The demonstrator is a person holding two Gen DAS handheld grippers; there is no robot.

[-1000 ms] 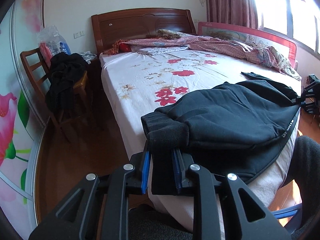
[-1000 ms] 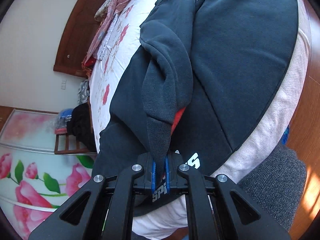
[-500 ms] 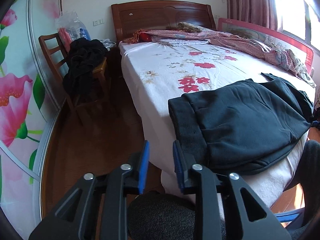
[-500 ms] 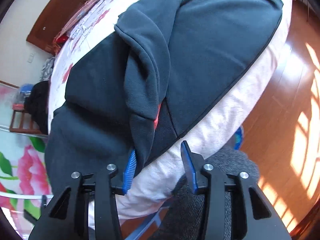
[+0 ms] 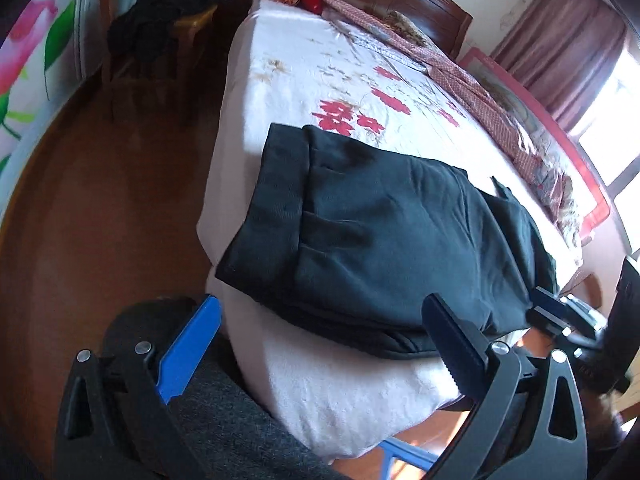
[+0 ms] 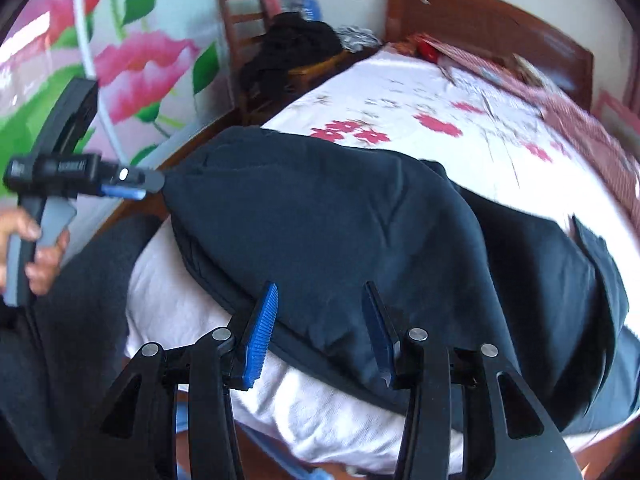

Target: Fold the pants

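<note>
Pants (image 5: 384,232): dark, folded in a thick bundle, lying on the near corner of the bed (image 5: 304,80), one edge hanging a little over the mattress side.
Left gripper (image 5: 320,344): jaws are opening, very wide now; nothing between the blue pads (image 5: 188,356), it is just before the near edge of the bundle.
Right gripper (image 6: 320,332): jaws half apart, pads not pressing; it hovers over the pants edge.
Chair (image 6: 256,48): far left, dark clothes piled on it.
</note>
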